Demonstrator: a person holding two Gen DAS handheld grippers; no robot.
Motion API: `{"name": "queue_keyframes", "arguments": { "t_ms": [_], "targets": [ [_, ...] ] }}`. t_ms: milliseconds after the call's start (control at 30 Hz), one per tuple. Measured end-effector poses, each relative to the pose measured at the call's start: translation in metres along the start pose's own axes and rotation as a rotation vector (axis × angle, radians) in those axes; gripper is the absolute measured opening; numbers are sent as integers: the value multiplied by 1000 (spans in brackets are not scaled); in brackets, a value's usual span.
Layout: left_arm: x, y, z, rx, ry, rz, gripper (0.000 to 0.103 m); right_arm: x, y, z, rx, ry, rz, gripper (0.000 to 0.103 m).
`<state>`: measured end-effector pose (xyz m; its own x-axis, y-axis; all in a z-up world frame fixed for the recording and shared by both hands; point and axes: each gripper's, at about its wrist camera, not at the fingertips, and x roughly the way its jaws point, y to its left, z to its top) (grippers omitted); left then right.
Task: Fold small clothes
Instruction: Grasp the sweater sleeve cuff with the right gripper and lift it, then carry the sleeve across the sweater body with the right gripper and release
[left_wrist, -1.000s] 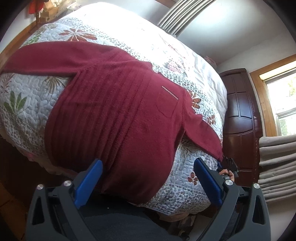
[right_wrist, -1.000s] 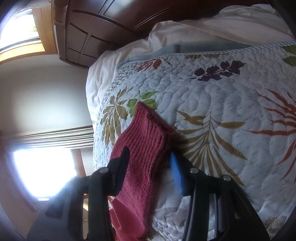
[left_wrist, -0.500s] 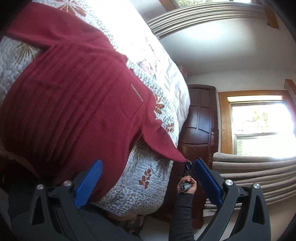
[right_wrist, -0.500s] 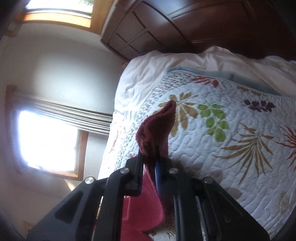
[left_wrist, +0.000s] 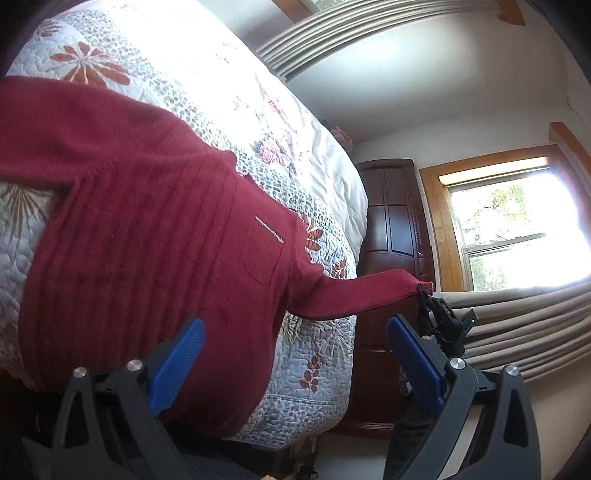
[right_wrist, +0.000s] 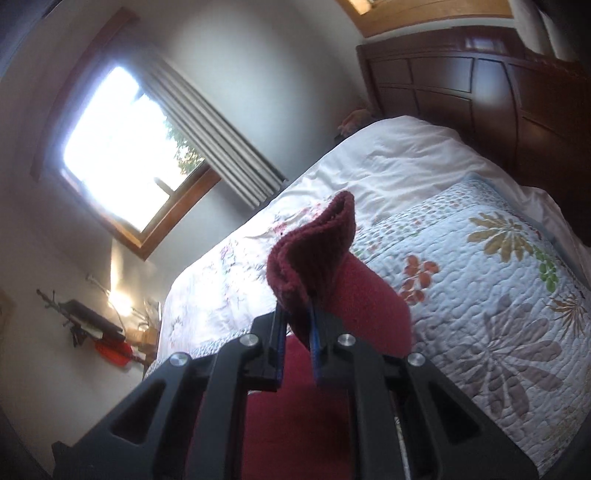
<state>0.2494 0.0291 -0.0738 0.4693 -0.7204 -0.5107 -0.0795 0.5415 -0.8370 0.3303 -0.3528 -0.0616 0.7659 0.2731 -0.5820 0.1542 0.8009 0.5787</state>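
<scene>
- The bed (left_wrist: 325, 354) carries everything: a quilted coverlet stitched in pebble and leaf patterns, printed with red, brown and green flowers, with a plain white sheet (right_wrist: 399, 155) showing toward the dark wooden headboard (right_wrist: 480, 96).
- A dark red knit sweater (left_wrist: 147, 236) lies spread flat across the quilt, its ribbed body reaching the near edge of the bed and its hem hanging slightly over that edge.
- The knit is soft and fuzzy, with vertical ribs down the body and a small chest pocket (left_wrist: 266, 254) topped by a thin pale stitched line.
- One sleeve stretches out flat along the quilt toward the far left side of the bed.
- The other sleeve (left_wrist: 369, 295) is lifted off the bed's right-hand edge and pulled out straight in the air, past the corner of the mattress.
- The right gripper (right_wrist: 297, 332) is pinched tight on that sleeve's ribbed cuff (right_wrist: 314, 243), which stands up folded and curled above the narrow fingers; in the left wrist view it shows as a small black shape at the sleeve end.
- The left gripper (left_wrist: 295, 362) holds nothing, its blue ridged pads (left_wrist: 177, 365) spread wide, over the sweater's hem at the near edge of the bed.
- Wood-framed windows (left_wrist: 517, 236) with pleated beige curtains stand beyond the bed.
</scene>
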Motion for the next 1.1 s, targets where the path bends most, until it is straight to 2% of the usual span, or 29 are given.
{"name": "queue_keyframes", "arguments": {
  "t_ms": [133,267,400,533,600,633,700,767,833,867,1000,1100],
  "targets": [
    [-6,18,15,-3,25,-41,99,40,68,-42,-122,90,10,10],
    [-13,28,29,52,10,22,99,95,132,-96,-266,192,-22,10],
    [-17,37,45,54,-16,28,99,147,164,-150,-352,294,-63,10],
    [-8,41,63,70,-22,56,99,195,176,-202,-434,399,-136,10],
    [3,45,72,69,-10,57,99,208,178,-223,-474,450,-165,16],
    [11,46,75,62,-1,52,99,209,179,-230,-483,468,-170,18],
    [31,50,85,35,17,30,99,202,180,-235,-473,480,-154,33],
    [50,58,94,-32,45,-35,99,185,180,-232,-451,469,-121,46],
    [79,67,102,-132,104,-140,99,160,174,-227,-436,441,-107,47],
    [92,69,104,-158,128,-162,99,147,168,-223,-417,430,-107,47],
    [154,73,106,-180,235,-97,99,92,120,-216,-284,397,-128,51],
    [179,74,103,-152,257,-30,99,56,77,-220,-176,371,-175,54]
  ]
}}
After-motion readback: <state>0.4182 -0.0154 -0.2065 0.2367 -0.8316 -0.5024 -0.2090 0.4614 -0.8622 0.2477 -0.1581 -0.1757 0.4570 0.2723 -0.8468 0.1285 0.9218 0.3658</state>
